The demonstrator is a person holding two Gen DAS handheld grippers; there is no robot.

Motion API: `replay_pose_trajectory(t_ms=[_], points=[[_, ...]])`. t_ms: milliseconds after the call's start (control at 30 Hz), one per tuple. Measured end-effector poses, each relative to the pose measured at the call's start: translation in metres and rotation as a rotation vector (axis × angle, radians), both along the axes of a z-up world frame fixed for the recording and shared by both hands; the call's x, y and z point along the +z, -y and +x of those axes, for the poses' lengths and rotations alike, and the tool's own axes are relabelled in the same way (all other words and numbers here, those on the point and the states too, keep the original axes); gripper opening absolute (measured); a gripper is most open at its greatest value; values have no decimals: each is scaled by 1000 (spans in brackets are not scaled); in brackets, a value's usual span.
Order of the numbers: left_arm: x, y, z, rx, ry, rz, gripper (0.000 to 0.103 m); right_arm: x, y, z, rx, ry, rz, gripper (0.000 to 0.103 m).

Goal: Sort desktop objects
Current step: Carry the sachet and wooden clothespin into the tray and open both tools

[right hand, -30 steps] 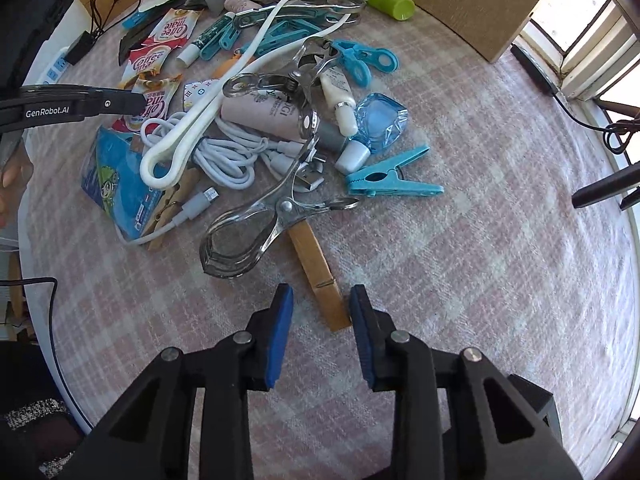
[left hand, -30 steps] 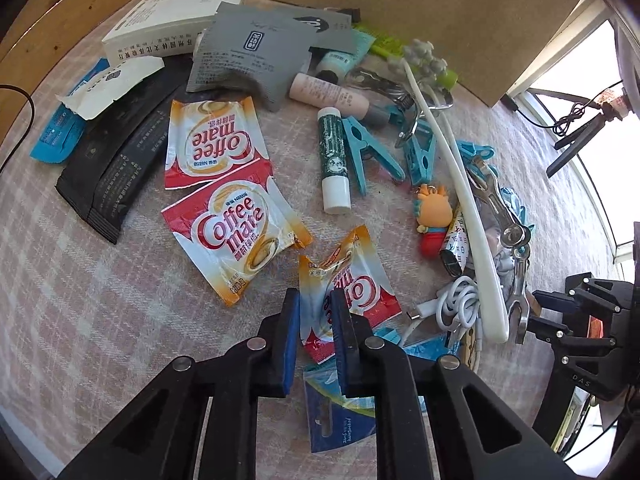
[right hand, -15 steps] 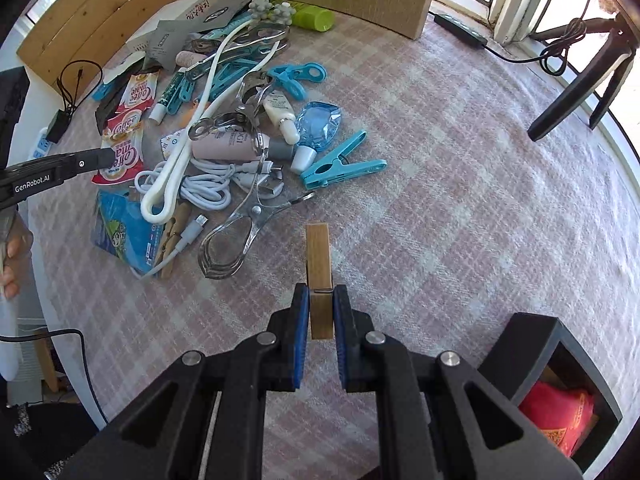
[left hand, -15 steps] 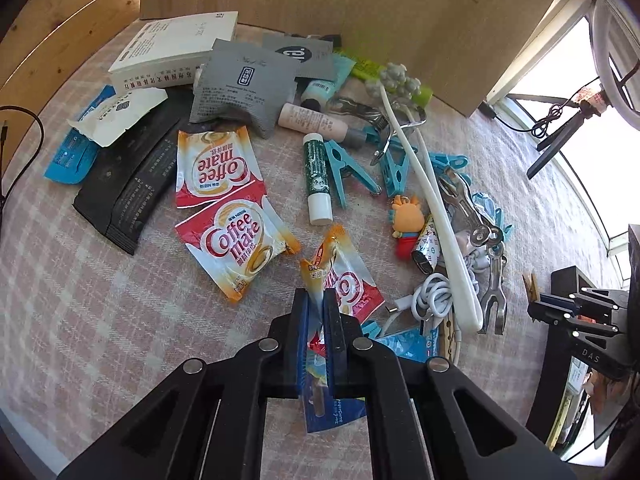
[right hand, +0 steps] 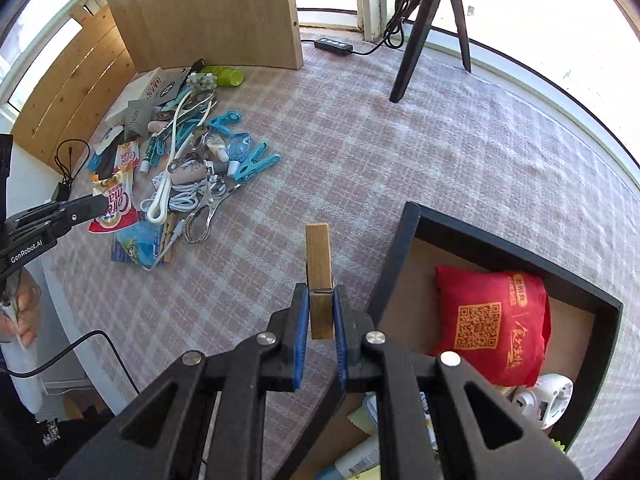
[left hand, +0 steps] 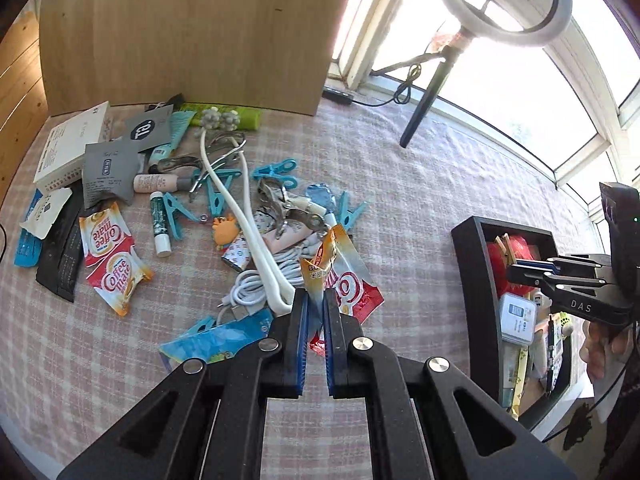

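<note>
My left gripper (left hand: pixel 316 304) is shut on the corner of a red and white Coffee mate sachet (left hand: pixel 348 280), which hangs clear of the checked cloth above the pile. My right gripper (right hand: pixel 320 300) is shut on a wooden clothespin (right hand: pixel 319 256), held upright in the air beside the left wall of a black box (right hand: pixel 404 240). In the left wrist view the right gripper (left hand: pixel 532 268) holds the clothespin (left hand: pixel 505 250) over the black box (left hand: pixel 468 240). In the right wrist view the left gripper (right hand: pixel 96 204) carries the sachet (right hand: pixel 116 210) at the far left.
A pile of sachets, teal clips (left hand: pixel 276 172), a white cable (left hand: pixel 252 292), metal clamps and tubes covers the left of the cloth. The box holds a red bag (right hand: pixel 496 320) and cards. A wooden board (left hand: pixel 192 32), a tripod (right hand: pixel 424 28) and a power strip (right hand: pixel 334 46) stand behind.
Both grippers closed, the left on the sachet and the right on the clothespin. Both then rose and swung right, bringing the black box into view.
</note>
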State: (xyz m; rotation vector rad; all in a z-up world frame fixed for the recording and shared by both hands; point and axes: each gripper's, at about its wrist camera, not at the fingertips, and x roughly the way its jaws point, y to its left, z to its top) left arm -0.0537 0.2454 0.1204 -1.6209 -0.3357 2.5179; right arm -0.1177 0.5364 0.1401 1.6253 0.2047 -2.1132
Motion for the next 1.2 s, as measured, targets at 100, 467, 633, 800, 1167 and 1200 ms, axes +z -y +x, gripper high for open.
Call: replay_pose_trajectory(t_ms=[100,467,633,800,1167,1200], points=[[-1,-52,-3,-112,3,16,6,2,-28,23,-88,-14,8,12],[-8,-219,5,-459,45,70,6,-12,-157,65,-369,1,69,12],[-11,-261,13,-554,56,40,6,-17,-191,76,-433,14,85,12],[-10,-282,17,-597,53,27,8,-19,-203,79,-459,17,74,13],[-8,-270,17,-563,35,6,47,-13,-197,73,-465,-3,82,26],[-7,-266,16,-553,32,6,47,-12,-194,72,-459,-6,79,26]])
